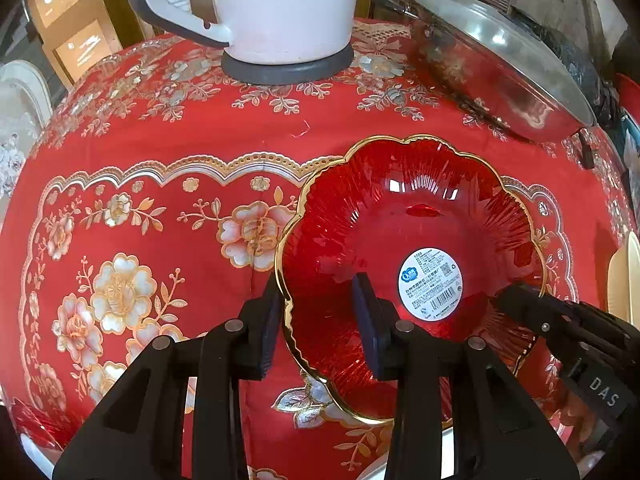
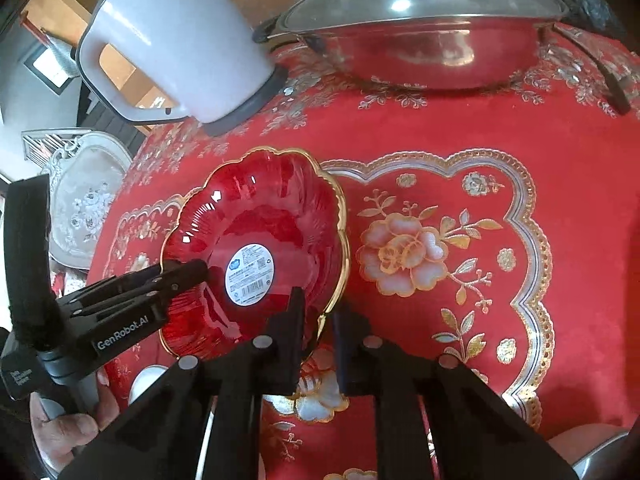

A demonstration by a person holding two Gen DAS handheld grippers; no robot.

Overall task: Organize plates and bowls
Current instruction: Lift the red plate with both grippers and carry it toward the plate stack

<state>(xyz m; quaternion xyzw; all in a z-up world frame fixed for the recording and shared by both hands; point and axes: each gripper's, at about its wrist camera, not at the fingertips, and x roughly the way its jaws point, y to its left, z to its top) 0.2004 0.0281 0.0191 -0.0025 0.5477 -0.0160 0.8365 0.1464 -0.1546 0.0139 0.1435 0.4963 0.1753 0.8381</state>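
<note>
A red glass bowl [image 1: 416,248] with a scalloped gold rim and a white label inside is held tilted above the red floral tablecloth. My left gripper [image 1: 320,328] straddles its left rim, one finger outside and one inside, with a gap still showing. My right gripper [image 2: 320,328] straddles the bowl's [image 2: 260,240] right rim and looks closed on it. Each gripper shows in the other's view, the right one [image 1: 520,300] and the left one [image 2: 184,276].
A white electric kettle [image 1: 280,12] on a dark base stands at the back of the table [image 1: 160,140]. A lidded steel wok [image 1: 500,68] sits at the back right. A white ornate chair [image 2: 84,200] stands off the table's left side. Another red dish's edge [image 1: 36,420] shows at bottom left.
</note>
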